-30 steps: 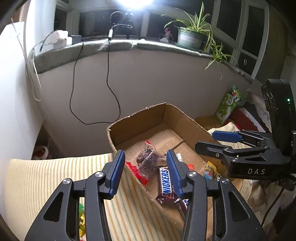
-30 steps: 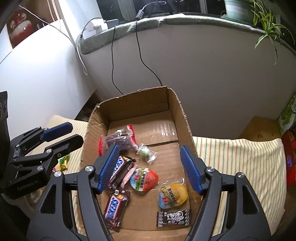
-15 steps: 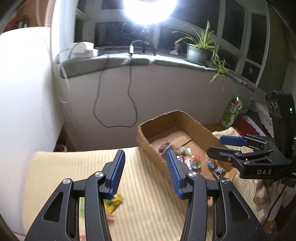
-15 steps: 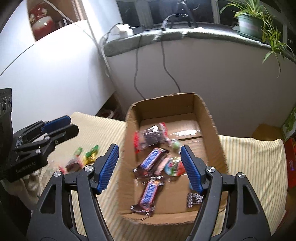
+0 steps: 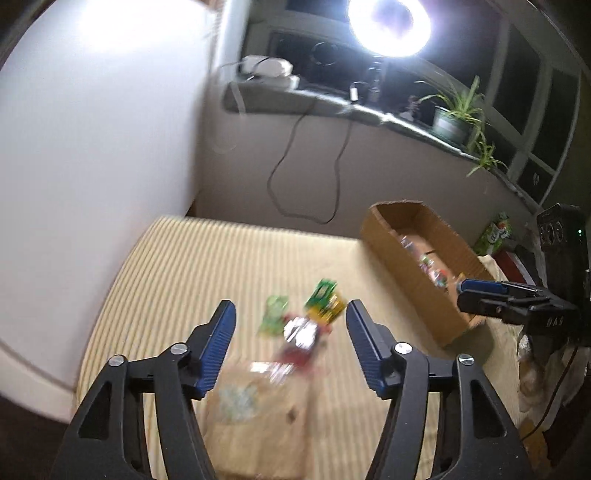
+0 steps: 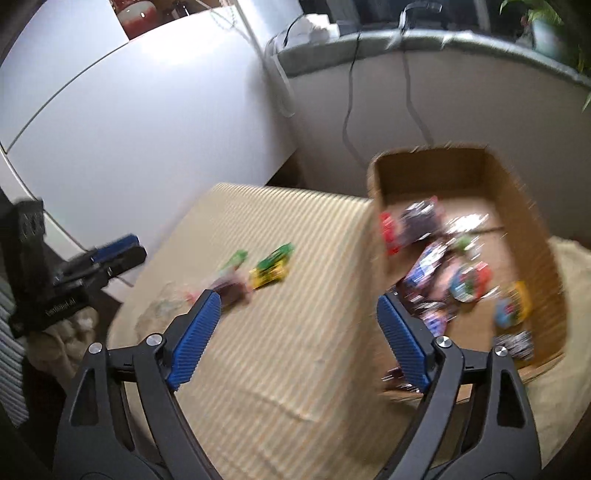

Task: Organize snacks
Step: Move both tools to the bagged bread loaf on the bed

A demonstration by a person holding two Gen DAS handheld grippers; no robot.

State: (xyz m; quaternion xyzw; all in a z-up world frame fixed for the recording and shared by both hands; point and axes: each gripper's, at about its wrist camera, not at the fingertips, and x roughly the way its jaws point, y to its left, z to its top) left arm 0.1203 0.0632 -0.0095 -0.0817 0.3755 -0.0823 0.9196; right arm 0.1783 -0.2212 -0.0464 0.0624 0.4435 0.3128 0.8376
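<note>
A bright lamp [image 5: 389, 26] glares at the far window above a grey sill [image 5: 332, 99], where a potted plant [image 5: 456, 114] stands to the right; black cables [image 5: 284, 173] hang down the wall, and a white panel [image 5: 92, 147] fills the left

My left black claw with blue ribbed pads [image 5: 290, 343] has just been opening, nothing between its jaws; my right claw [image 6: 299, 339] likewise, spread wide and angled downward.

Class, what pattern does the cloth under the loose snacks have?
Fine cream-and-tan stripes on the cloth, clearest in the right wrist view.
</note>
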